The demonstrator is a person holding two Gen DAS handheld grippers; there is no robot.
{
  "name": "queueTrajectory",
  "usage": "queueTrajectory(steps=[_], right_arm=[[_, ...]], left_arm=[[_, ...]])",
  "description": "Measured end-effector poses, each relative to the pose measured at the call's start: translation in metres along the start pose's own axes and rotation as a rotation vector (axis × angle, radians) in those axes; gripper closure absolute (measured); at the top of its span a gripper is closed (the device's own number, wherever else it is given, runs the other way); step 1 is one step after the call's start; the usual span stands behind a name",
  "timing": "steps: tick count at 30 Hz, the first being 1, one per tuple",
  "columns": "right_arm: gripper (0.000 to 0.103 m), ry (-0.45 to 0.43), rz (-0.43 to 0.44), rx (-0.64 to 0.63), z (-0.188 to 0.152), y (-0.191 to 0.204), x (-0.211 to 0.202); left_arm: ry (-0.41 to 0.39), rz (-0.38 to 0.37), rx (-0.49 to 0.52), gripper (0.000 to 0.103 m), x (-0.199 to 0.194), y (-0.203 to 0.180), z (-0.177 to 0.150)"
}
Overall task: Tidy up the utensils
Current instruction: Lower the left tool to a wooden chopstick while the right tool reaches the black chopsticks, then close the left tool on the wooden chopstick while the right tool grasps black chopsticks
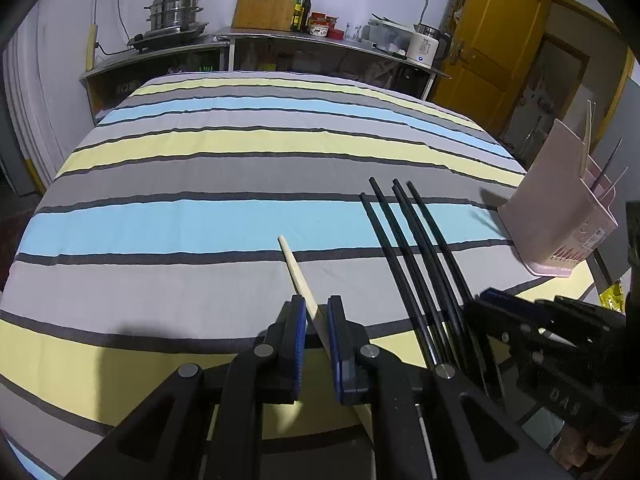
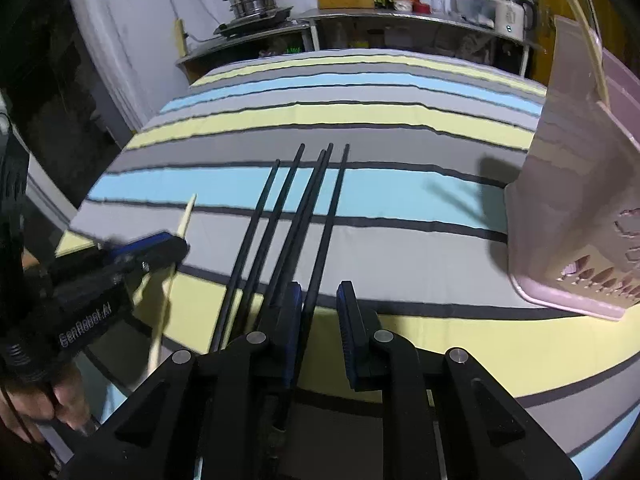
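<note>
A pale wooden chopstick (image 1: pixel 294 264) runs slantwise between the blue pads of my left gripper (image 1: pixel 316 304), which is shut on it. Its tip points away over the striped cloth. Several black chopsticks (image 1: pixel 404 240) lie side by side just to its right. In the right wrist view my right gripper (image 2: pixel 320 292) stands open over their near ends. One black chopstick (image 2: pixel 316 264) runs between its jaws, close to the left pad. A pink utensil holder (image 2: pixel 580 200) stands at the right with a few sticks in it. The left gripper (image 2: pixel 176 244) shows at the left there, holding the pale chopstick (image 2: pixel 186 216).
The table wears a striped cloth (image 1: pixel 200 160) in grey, blue and yellow. Behind it a counter (image 1: pixel 280 38) bears a steamer pot (image 1: pixel 176 8), a cutting board, bottles and a kettle. A yellow door (image 1: pixel 492 32) is at the back right. A person's hand (image 2: pixel 60 400) grips the left tool.
</note>
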State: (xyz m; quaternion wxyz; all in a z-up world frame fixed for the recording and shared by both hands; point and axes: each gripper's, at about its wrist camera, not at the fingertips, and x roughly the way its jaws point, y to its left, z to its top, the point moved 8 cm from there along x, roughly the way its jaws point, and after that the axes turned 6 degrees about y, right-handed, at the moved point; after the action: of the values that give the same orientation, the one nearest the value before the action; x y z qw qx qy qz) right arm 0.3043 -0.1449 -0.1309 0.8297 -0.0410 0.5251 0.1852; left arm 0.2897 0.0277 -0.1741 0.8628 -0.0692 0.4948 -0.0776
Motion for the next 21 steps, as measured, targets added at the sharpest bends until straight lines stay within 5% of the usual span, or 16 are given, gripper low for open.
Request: queueTrajectory(steps=[8, 21], right_arm=[[0.095, 0.016, -0.004, 0.030, -0.019, -0.016, -0.014], [0.094, 0.029, -0.013, 0.048, 0.020, -0.017, 0.007]], left_arm=[[0.008, -0.036, -0.033, 0.091, 0.001, 0.001, 0.002], [0.052, -0.046, -0.070, 0.091, 0.010, 0.003, 0.016]])
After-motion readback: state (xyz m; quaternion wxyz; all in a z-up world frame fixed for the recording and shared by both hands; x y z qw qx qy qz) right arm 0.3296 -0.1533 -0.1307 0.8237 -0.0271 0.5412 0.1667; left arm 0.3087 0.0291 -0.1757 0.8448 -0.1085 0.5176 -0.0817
